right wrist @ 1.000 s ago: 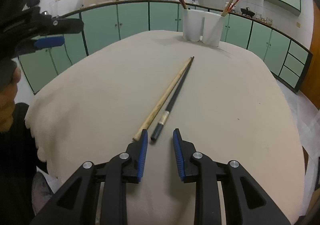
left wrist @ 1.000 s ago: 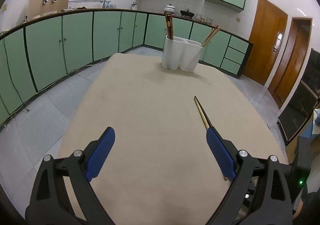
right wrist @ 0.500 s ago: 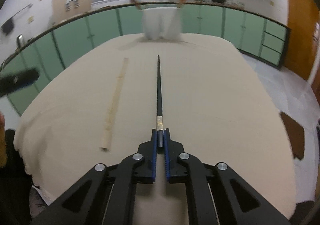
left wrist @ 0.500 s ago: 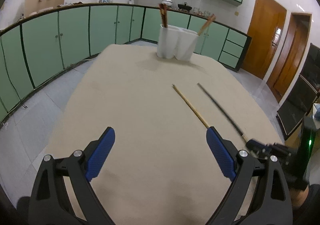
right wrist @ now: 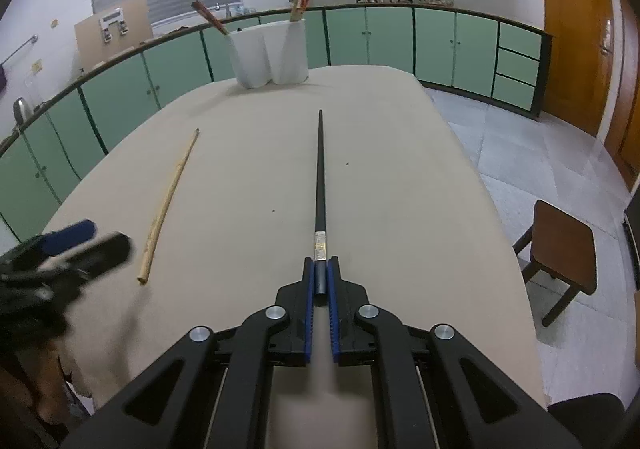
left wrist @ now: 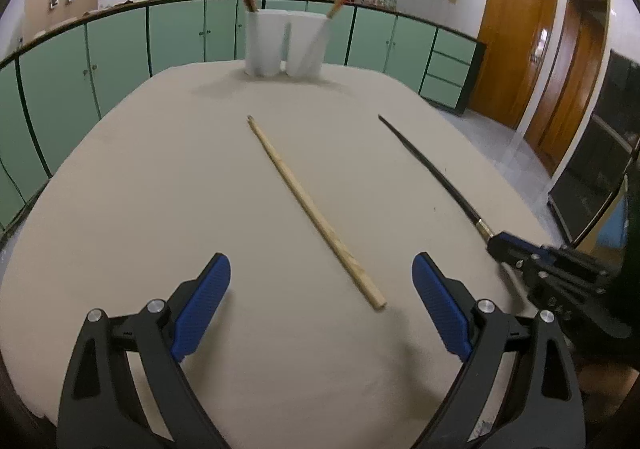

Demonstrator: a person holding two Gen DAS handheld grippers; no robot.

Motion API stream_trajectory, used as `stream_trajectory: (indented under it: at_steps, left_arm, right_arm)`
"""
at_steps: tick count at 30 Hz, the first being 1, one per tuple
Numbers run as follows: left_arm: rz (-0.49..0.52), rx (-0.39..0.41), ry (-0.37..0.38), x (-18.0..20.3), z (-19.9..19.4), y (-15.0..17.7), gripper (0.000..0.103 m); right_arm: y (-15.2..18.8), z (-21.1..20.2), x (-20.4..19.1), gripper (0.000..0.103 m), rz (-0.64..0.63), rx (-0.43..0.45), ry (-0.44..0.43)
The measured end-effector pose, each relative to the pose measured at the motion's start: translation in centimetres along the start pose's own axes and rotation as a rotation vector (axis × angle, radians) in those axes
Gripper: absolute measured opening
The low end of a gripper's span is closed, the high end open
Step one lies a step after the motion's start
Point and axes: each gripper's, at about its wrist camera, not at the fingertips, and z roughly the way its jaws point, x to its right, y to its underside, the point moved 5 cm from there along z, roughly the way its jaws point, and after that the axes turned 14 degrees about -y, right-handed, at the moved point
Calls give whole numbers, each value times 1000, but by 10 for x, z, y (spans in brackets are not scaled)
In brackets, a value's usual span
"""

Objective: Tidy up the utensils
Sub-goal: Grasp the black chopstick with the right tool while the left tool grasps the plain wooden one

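So left to right: green cabinets (left wrist: 116, 49) curve round behind a beige table (left wrist: 160, 189), with wooden doors (left wrist: 516, 49) off to the right. The left gripper (left wrist: 320, 289) has its jaws wide, closing slightly, and the pale wooden chopstick (left wrist: 312, 209) lies between them, untouched. The right gripper (right wrist: 320, 283) is clamped on the black chopstick (right wrist: 320, 177). A white holder (right wrist: 272, 49) sits at the far edge.

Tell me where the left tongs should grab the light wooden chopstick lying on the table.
Grip the wooden chopstick at its thicker near end, coming from above with the open left tongs straddling it. It lies flat and alone on the cloth, and that end is closest and already between the pads.
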Motion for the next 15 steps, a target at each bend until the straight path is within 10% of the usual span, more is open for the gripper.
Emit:
stream_trajectory:
  at_steps: [5,10,15]
  left_arm:
    - [20,1,-39,5,9,5,58]
    - [24,5,-27,0,9,4,8]
    - [-22,18,-53,-13,5,6,6]
  right_arm:
    - [0,0,1,7,0,1,-12]
    - [0,4,-9,7,-31,-11,-34]
    - [-1,15,-32,7,-79,-27,-63]
